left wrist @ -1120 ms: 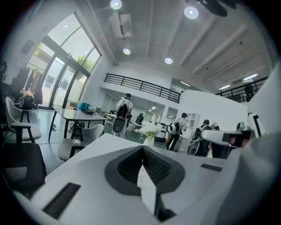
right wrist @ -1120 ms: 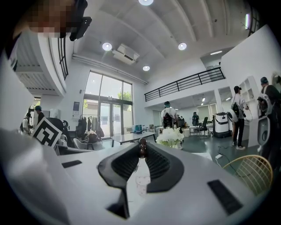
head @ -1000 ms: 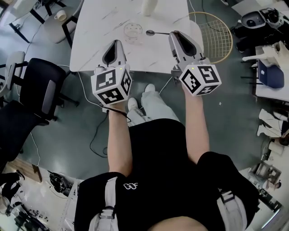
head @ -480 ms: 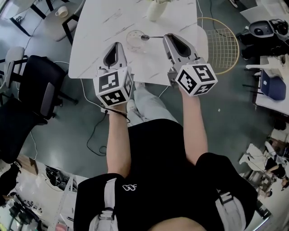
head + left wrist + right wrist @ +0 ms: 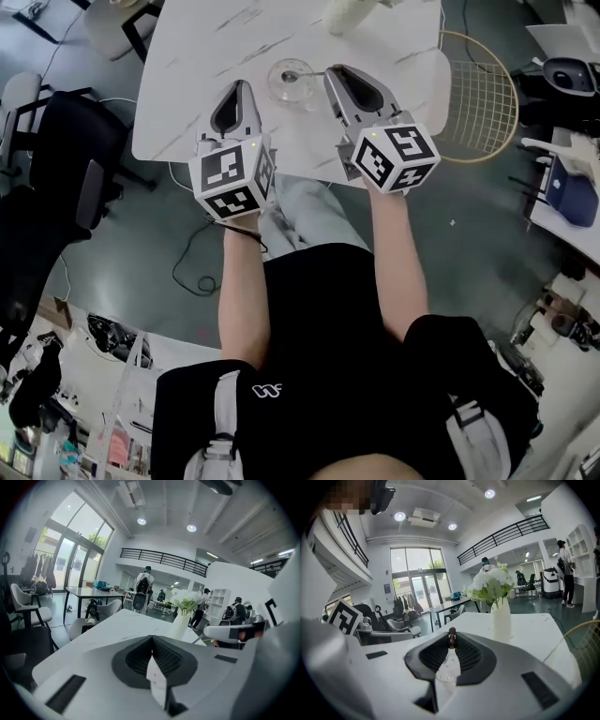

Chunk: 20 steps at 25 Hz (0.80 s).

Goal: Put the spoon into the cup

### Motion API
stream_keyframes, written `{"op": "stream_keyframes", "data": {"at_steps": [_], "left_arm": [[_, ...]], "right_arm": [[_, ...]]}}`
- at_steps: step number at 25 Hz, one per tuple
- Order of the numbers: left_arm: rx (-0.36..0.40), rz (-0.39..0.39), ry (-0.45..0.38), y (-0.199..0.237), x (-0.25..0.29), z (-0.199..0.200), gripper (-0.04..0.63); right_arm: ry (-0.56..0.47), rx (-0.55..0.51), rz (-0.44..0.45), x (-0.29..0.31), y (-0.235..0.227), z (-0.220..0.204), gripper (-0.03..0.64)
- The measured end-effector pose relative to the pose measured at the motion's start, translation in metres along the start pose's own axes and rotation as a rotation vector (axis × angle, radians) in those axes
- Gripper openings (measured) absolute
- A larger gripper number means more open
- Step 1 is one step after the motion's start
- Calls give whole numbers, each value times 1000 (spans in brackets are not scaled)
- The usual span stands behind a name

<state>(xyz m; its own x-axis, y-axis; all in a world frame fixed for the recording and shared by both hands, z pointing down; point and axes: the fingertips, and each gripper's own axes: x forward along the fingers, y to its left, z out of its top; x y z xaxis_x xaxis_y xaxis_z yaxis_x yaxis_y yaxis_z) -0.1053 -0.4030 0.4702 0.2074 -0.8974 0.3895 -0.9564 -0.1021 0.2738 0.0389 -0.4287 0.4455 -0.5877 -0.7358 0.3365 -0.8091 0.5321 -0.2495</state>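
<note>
Right gripper (image 5: 330,73): jaws clamped on spoon (image 5: 307,73) handle; I'd lower it well inside cup (image 5: 281,92) before releasing; left gripper (image 5: 240,90) jaws together, empty.

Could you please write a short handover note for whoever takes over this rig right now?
Left gripper: shut, empty, above the table, left of the cup.
Right gripper: shut on the spoon, at its handle end.
Spoon: bowl at the cup's mouth; inside or just above, cannot tell.
Done: spoon lifted and brought to the cup.
Left: lower it in, then release.

Spoon (image 5: 300,74) over cup (image 5: 292,89), on table (image 5: 187,94) — vase (image 5: 344,15) behind
</note>
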Motion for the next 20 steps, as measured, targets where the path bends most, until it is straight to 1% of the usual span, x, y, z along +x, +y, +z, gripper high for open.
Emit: {"op": "stream_keyframes", "data": {"at_steps": [9, 14, 20], "left_arm": [[-15, 28, 77, 9, 18, -32, 17], [-16, 33, 90, 10, 21, -35, 17], [-16, 47, 103, 15, 23, -40, 17]], "right_arm": [[99, 32, 23, 31, -6, -41, 49], [167, 37, 27, 42, -1, -61, 49], [216, 29, 30, 51, 2, -75, 49]]}}
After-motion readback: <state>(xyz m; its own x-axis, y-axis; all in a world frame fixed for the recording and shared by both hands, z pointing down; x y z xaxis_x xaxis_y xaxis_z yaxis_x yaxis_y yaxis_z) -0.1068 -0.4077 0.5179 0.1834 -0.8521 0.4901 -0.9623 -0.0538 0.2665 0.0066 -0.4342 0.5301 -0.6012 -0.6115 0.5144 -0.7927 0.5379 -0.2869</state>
